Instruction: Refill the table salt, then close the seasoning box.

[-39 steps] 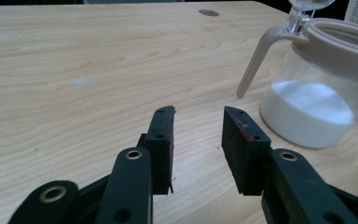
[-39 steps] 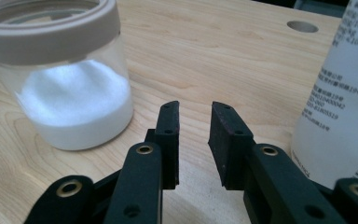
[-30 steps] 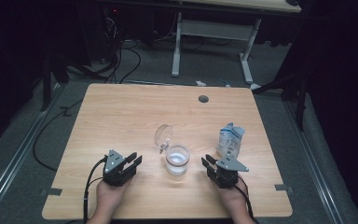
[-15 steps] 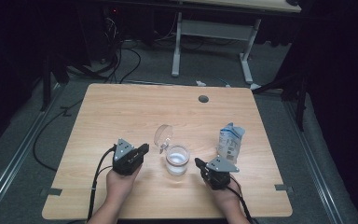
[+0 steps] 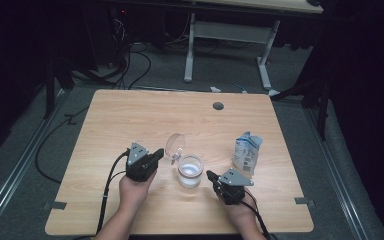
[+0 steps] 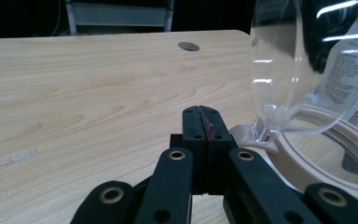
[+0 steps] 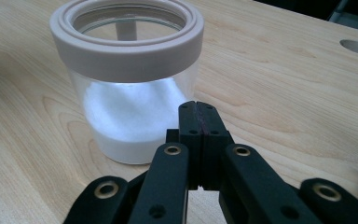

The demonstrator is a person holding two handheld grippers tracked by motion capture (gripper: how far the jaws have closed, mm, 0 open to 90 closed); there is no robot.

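Flanking the jar (image 5: pixel 189 171) of white powder, its clear lid (image 5: pixel 175 146) tipped open, the left gripper (image 5: pixel 156 156) and right gripper (image 5: pixel 211 176) are sitting fully closed, gripping nothing, the left having just closed.

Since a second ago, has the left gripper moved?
Yes. In the high view the left gripper has shifted right and up the table, closer to the jar, which stayed put. Its jaws have just closed, empty.
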